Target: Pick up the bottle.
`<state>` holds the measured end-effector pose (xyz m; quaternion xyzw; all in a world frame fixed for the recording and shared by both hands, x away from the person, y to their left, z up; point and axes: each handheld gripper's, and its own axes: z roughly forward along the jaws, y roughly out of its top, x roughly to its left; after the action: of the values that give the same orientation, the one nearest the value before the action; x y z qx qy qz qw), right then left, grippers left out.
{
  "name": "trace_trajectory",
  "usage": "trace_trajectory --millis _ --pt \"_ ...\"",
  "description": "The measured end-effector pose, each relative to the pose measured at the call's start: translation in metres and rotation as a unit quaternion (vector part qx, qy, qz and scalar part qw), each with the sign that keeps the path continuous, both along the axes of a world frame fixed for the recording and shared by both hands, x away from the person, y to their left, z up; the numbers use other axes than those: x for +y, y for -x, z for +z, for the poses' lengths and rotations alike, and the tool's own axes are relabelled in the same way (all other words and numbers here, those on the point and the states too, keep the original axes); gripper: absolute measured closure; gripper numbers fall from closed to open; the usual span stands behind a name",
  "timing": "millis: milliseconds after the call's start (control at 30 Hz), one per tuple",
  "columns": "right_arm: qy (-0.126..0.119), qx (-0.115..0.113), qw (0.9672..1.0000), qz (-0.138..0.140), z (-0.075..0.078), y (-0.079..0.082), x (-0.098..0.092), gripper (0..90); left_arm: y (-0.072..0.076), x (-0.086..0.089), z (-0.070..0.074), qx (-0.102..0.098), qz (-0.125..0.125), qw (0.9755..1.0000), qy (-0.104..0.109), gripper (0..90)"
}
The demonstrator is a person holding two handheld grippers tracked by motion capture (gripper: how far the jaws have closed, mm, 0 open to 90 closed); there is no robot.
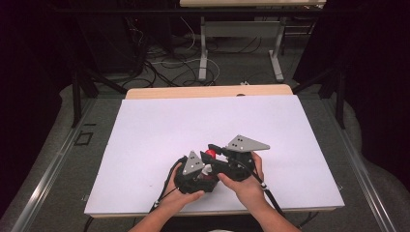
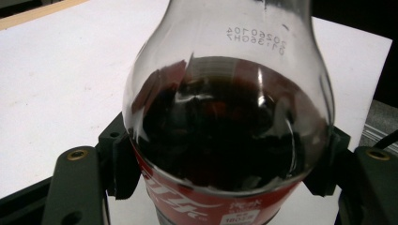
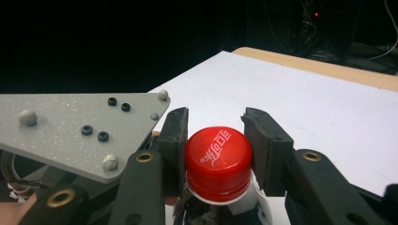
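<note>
I have the clear plastic cola bottle with the red label [image 2: 225,140] clamped at its shoulder in my left gripper [image 1: 193,170], whose jaws press on either side of the bottle's body. It is held near the front edge of the white-topped desk [image 1: 159,125], close to me; whether its base rests on the desk I cannot tell. My right gripper [image 3: 217,140] is at the red screw cap [image 3: 218,164]: one pad touches the cap's side and the other sits just beside it, so the jaws are closed to about the cap's width and seem to grip it, or nearly so. I judge the step in hand to be unscrewing the cap. The next move calls for a firm squeeze on the cap and a twist of my right wrist while the left keeps the bottle from turning.
</note>
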<state>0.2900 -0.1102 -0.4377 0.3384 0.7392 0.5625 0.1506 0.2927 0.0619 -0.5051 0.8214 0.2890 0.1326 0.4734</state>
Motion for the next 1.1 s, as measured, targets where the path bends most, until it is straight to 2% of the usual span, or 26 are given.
trace_trajectory --millis 100,133,200,267,367,400,433,467,533,567,600,633,667,733,767,800,833,967,1000,1033,1100 --pt "0.011 -0.005 0.9998 0.013 0.001 -0.001 0.000 61.4 0.000 0.000 -0.001 -0.001 -0.005 1.0000 0.002 29.8" --pt "0.018 -0.009 0.9994 0.026 0.002 -0.002 -0.001 61.5 -0.001 0.002 0.000 -0.002 -0.013 0.9999 0.003 29.9" --pt "0.012 0.000 0.9988 0.048 0.003 -0.007 -0.005 61.6 -0.002 0.004 0.001 0.007 -0.032 0.9994 0.008 30.0" --pt "0.003 0.003 0.9969 0.079 0.005 -0.011 -0.009 61.6 -0.002 0.006 0.002 0.011 -0.046 0.9987 0.018 30.0" --pt "-0.002 0.002 0.9930 0.118 0.008 -0.016 -0.013 61.6 -0.003 0.007 0.004 0.006 -0.068 0.9973 0.027 29.9" --pt "0.003 0.004 0.9908 0.135 0.009 -0.018 -0.015 61.6 -0.003 0.007 0.004 0.006 -0.068 0.9973 0.027 29.9" --pt "0.006 -0.014 0.9860 0.166 0.010 -0.019 -0.016 61.6 -0.002 0.009 0.004 -0.003 -0.097 0.9948 0.030 29.8" --pt "0.012 -0.018 0.9808 0.194 0.011 -0.020 -0.018 61.6 -0.003 0.011 0.005 0.001 -0.114 0.9927 0.039 29.8" --pt "0.007 -0.013 0.9747 0.223 0.014 -0.024 -0.022 61.6 -0.002 0.011 0.007 -0.004 -0.125 0.9914 0.040 29.8" --pt "0.001 -0.024 0.9716 0.235 0.014 -0.025 -0.023 61.6 -0.003 0.011 0.009 -0.006 -0.132 0.9906 0.038 29.8" --pt "0.000 -0.023 0.9704 0.240 0.015 -0.025 -0.024 61.6 -0.002 0.012 0.009 -0.008 -0.139 0.9895 0.041 29.8" --pt "0.001 -0.026 0.9677 0.251 0.016 -0.026 -0.025 61.6 -0.003 0.013 0.009 -0.009 -0.143 0.9888 0.042 29.8" --pt "-0.005 -0.029 0.9670 0.253 0.015 -0.026 -0.025 61.5 -0.003 0.013 0.009 -0.009 -0.141 0.9891 0.042 29.8" --pt "0.001 -0.029 0.9684 0.248 0.015 -0.025 -0.024 61.4 -0.002 0.012 0.008 -0.013 -0.128 0.9912 0.032 29.8" --pt "0.010 -0.030 0.9704 0.240 0.015 -0.024 -0.023 61.4 -0.002 0.012 0.008 -0.014 -0.126 0.9914 0.031 29.7" --pt "0.005 -0.034 0.9724 0.231 0.014 -0.022 -0.021 61.4 -0.002 0.012 0.007 -0.013 -0.128 0.9912 0.030 29.7" --pt "0.014 -0.031 0.9717 0.234 0.014 -0.022 -0.021 61.4 -0.002 0.012 0.007 -0.012 -0.129 0.9911 0.031 29.7" --pt "0.005 -0.026 0.9720 0.234 0.014 -0.024 -0.022 60.8 -0.002 0.012 0.008 -0.012 -0.113 0.9931 0.031 29.7" --pt "0.003 -0.028 0.9743 0.224 0.014 -0.024 -0.021 60.0 -0.002 0.012 0.008 -0.011 -0.104 0.9942 0.026 29.7" --pt "0.000 -0.029 0.9779 0.207 0.014 -0.023 -0.021 57.0 -0.003 0.012 0.008 -0.015 -0.095 0.9950 0.026 29.7" --pt "0.000 -0.037 0.9844 0.172 0.017 -0.020 -0.020 52.3 -0.004 0.012 0.008 -0.009 -0.079 0.9965 0.028 29.7"
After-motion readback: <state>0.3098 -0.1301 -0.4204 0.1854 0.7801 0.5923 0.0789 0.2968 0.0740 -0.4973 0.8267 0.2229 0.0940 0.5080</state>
